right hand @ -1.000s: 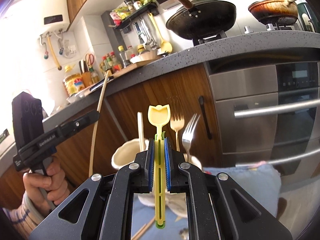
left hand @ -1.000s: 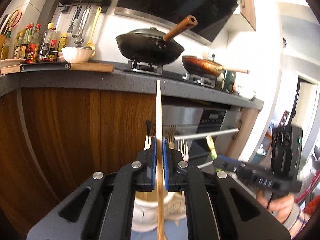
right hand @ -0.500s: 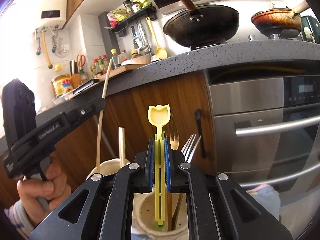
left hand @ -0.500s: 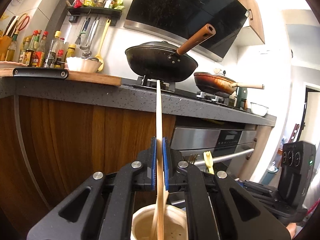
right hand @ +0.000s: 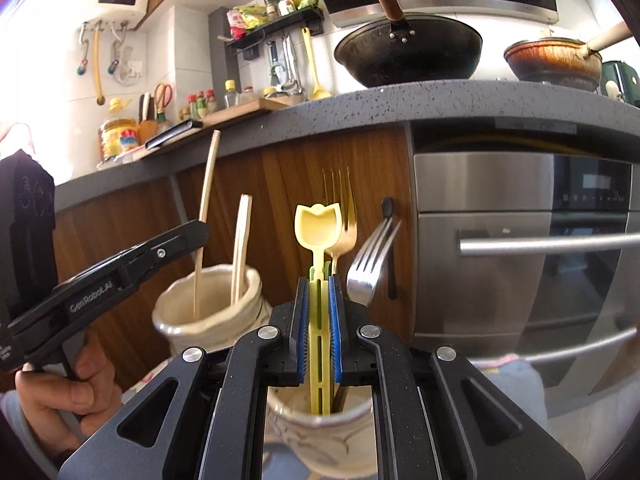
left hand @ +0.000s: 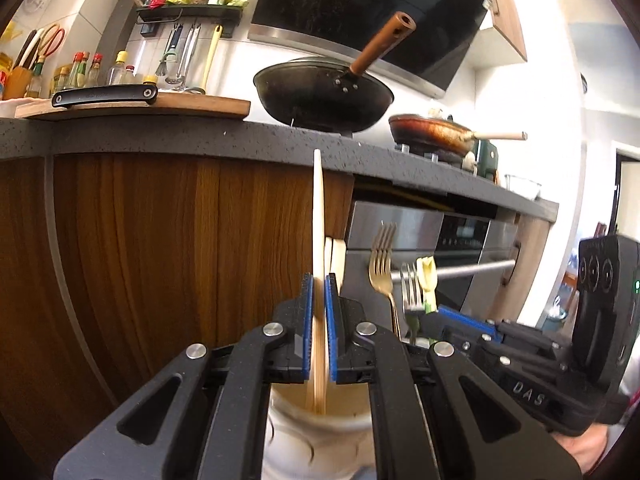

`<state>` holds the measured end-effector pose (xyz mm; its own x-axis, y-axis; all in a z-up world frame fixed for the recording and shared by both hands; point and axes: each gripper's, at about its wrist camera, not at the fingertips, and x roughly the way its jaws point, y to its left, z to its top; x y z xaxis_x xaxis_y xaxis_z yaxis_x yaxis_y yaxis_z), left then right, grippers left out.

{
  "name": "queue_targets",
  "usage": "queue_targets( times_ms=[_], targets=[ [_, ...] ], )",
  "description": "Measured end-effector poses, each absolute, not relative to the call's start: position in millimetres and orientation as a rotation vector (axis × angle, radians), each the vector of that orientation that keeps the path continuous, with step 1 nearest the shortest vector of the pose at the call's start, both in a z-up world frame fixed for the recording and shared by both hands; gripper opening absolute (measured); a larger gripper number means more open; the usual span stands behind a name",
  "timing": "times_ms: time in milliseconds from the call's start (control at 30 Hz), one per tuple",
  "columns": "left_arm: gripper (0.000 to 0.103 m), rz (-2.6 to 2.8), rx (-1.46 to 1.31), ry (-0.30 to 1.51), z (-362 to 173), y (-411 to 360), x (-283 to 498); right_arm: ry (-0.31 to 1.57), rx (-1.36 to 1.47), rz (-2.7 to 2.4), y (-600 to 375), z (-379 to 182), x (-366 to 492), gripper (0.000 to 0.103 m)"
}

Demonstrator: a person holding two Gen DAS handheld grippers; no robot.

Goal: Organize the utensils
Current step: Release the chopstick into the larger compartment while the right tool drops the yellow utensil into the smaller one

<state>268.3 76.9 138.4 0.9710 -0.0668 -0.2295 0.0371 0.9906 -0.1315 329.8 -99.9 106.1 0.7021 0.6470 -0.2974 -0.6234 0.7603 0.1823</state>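
Both jaws are closed: the left gripper (left hand: 319,308) clamps a long pale wooden chopstick (left hand: 318,216), upright, with its lower end inside the cream ceramic holder (left hand: 320,420) at bottom centre; the right gripper (right hand: 319,312) clamps a yellow plastic tulip-shaped spoon (right hand: 317,226), also upright, entering another cream ceramic pot (right hand: 316,428) directly below.

Glossy ceramic holder (right hand: 208,316), wooden chopstick (left hand: 318,216), matt yellow plastic spoon (right hand: 318,228), shiny metal fork (right hand: 368,264)

A home kitchen; wok (left hand: 324,96) on the stove, oven (right hand: 528,240), spice bottles (left hand: 84,70).
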Motion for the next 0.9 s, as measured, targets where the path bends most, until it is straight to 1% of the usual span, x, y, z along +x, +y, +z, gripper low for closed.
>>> queue_targets(
  times_ms=[333,533,833,900],
  targets=[
    [0.006,-0.023,-0.047,0.398,128.8,69.1,276.8,0.467,-0.012,0.684,-94.0,95.2,325.6,0.01],
    [0.006,-0.028,-0.005,0.461,133.1,65.2,282.7,0.521,-0.017,0.685,-93.8,91.2,332.4,0.01],
    [0.007,-0.012,0.002,0.472,133.8,67.6,285.2,0.525,-0.008,0.684,-99.1,90.5,334.8,0.01],
    [0.007,-0.013,-0.007,0.466,134.4,69.0,283.8,0.519,0.001,0.687,-102.0,91.2,333.7,0.012]
  ],
)
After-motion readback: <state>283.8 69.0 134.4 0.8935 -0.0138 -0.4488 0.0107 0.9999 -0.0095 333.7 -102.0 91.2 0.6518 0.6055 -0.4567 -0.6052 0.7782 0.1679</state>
